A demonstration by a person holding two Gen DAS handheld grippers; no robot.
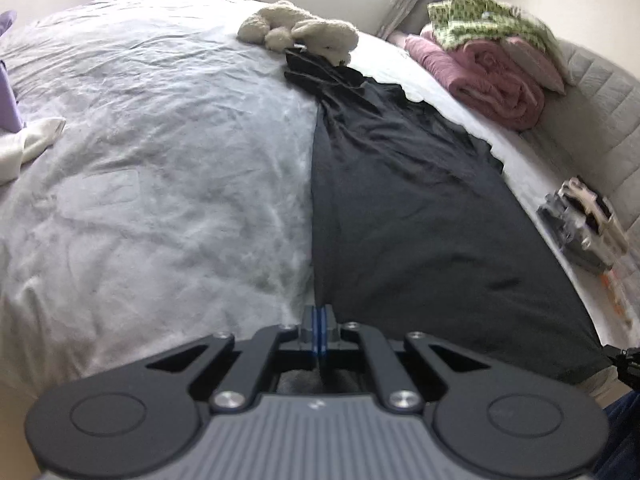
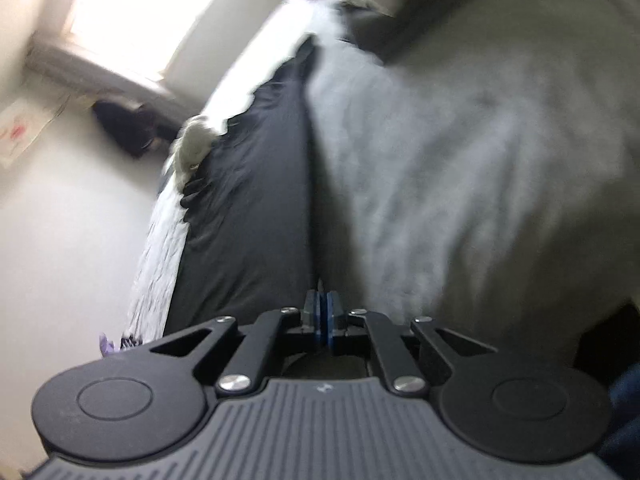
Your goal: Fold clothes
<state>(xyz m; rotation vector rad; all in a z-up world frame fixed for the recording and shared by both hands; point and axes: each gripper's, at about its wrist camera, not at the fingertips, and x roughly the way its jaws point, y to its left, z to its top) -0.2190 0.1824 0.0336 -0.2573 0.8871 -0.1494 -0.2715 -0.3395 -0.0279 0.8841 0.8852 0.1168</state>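
Note:
A long dark grey garment (image 1: pixel 404 208) lies stretched out on the bed's pale grey cover (image 1: pixel 152 152), running from near me to a cream plush toy (image 1: pixel 304 32) at the far end. My left gripper (image 1: pixel 320 320) is shut on the garment's near left corner. At the far right edge of the left wrist view the right gripper (image 1: pixel 624 360) holds the other near corner. In the right wrist view, blurred and tilted, my right gripper (image 2: pixel 321 308) is shut on the edge of the dark garment (image 2: pixel 248 216).
Rolled pink blankets (image 1: pixel 492 76) and a green patterned cloth (image 1: pixel 488 16) are piled at the headboard side. A white cloth (image 1: pixel 28 144) and a purple item (image 1: pixel 10 100) lie at the left. A small device (image 1: pixel 584 224) rests by the padded bed frame (image 1: pixel 600 112).

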